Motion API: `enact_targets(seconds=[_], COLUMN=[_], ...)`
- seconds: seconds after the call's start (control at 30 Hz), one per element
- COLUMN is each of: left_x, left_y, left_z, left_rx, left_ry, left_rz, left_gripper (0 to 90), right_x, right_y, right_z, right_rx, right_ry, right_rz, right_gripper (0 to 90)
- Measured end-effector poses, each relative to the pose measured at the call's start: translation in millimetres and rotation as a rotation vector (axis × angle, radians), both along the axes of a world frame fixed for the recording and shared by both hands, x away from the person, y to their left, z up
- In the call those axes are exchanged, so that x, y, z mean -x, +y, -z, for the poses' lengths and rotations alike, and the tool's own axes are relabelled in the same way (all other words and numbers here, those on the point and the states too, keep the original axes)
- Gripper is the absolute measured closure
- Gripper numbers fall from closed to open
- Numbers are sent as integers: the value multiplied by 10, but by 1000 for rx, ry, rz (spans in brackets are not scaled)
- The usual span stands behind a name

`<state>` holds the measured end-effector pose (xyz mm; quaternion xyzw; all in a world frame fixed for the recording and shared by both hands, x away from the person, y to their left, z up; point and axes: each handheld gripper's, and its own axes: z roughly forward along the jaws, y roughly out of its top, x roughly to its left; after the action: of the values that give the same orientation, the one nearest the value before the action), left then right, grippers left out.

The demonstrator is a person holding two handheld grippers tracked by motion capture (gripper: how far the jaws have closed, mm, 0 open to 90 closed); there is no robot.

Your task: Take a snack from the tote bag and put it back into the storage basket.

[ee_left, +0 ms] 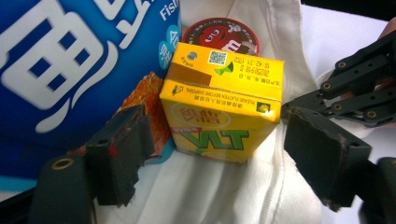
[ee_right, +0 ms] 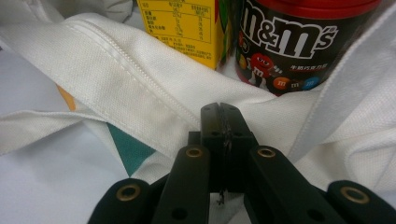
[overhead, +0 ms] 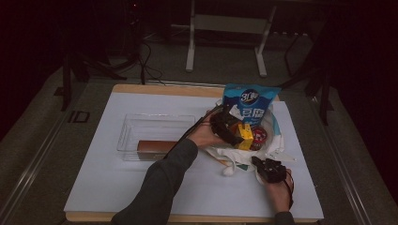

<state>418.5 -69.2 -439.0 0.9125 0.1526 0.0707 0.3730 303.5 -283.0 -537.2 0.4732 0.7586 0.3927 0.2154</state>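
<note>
A: Carton (ee_left: 223, 105), yellow, lettered "VLT", a QR code and a printed date line on its top flap. It stands inside the white tote bag (ee_right: 140, 79), between the wide-spread jaws of the left gripper (ee_left: 224, 154), neither pad touching it.

B: And beside it?

A: Tub (ee_left: 221, 31) with a red lid, "m&m's" across its dark side in the right gripper view, just behind the carton. A blue pouch (ee_left: 70, 60) with large white characters and the letters "Fish" stands against the carton's other side.

B: The right gripper (ee_right: 219, 116)?

A: Jaws pressed together on the tote's stitched hem, at the edge of the bag nearest the person.

B: Room to move?

A: In the high view the bag (overhead: 272, 140) sits toward the right of the white table (overhead: 117, 187). A clear tray (overhead: 141, 124) holding a brown block (overhead: 157, 147) lies to its left, near the left forearm. The table's near-left part is bare.
</note>
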Motion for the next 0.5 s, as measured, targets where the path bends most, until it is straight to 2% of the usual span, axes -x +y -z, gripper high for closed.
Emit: enact_targets(seconds=[0.13,0.3,0.5], left_x=[-15,-63,-92], left_y=[-67,-142,-236], left_z=[12,72,167], left_rx=[-7,2,-41], left_ry=[-4,12,9], left_rz=[18,19,27], left_gripper=[191,189,198], right_x=[0,1,0], right_y=[0,-1,-2], right_z=[0,0,0], right_rx=[-2,-1,-5], right_ry=[1,-1,2], right_rz=[0,0,0], right_gripper=[894,894,894])
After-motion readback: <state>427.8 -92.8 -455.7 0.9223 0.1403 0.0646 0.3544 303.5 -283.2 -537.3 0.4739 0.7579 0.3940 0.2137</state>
